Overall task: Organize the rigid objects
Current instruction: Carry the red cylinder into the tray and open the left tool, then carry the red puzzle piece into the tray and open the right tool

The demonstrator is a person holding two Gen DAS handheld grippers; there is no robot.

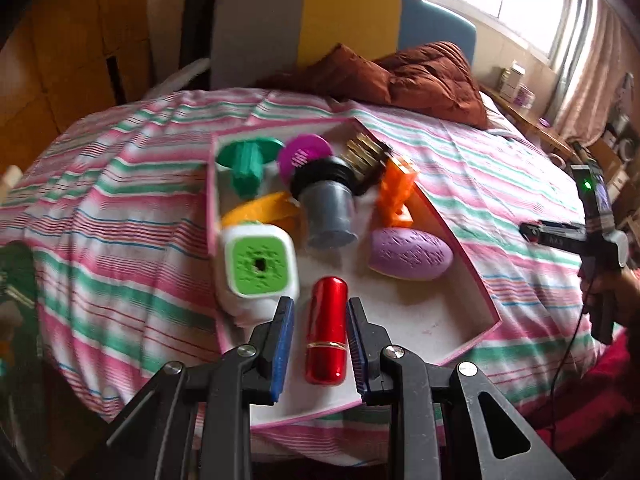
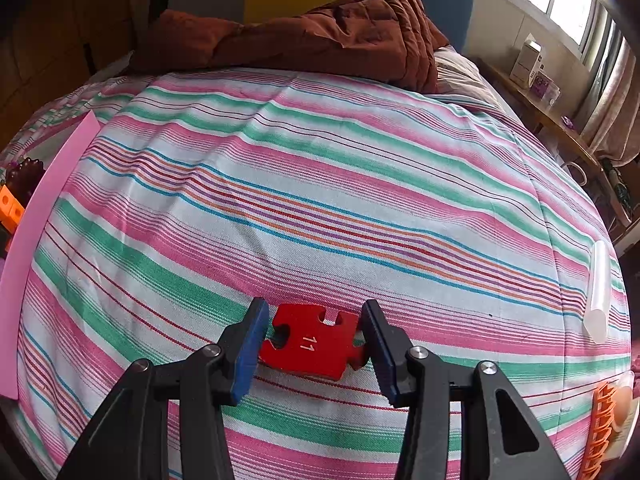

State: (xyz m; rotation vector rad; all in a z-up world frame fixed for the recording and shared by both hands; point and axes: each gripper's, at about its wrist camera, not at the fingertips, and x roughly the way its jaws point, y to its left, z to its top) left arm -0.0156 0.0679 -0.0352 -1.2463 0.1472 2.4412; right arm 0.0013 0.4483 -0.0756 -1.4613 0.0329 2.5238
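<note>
Pink-edged and white inside, a shallow box lies open on the striped bedspread and holds most of the things. At its far end sit a green ribbed piece, a magenta disc and a dark comb-like piece with gold bands. Nearer are a grey cup with a black rim lying on its side, an orange block leaning by the right wall, a yellow curved piece, a white cube with a green face against the left wall, and a lilac oval close to the right wall.

A red lipstick tube lies between the left tongs over the near part of the box; the blue pads flank it, but whether they press on it I cannot tell. The box floor to the right of the tube is bare.

The right tongs are clenched on a red puzzle piece marked 11, on the bedspread well right of the box wall. A clear stick and an orange toothed piece lie near the bed's right edge; wide open cloth stretches ahead to a brown quilt.
</note>
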